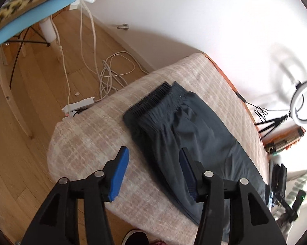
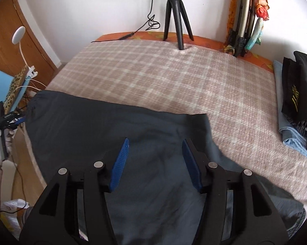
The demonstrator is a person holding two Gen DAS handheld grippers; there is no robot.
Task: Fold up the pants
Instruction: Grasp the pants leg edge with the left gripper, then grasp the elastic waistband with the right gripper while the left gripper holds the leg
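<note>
Right, both sets of fingers, left & right, gape wide w/ nothing between them. Pants lie flat on bed, prob. so next fold goes clean.

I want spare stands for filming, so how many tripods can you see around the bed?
2. A black tripod stands at the bed's far edge by the wall. Folded tripod legs lean in the right corner. Others may be hidden out of view.
</note>
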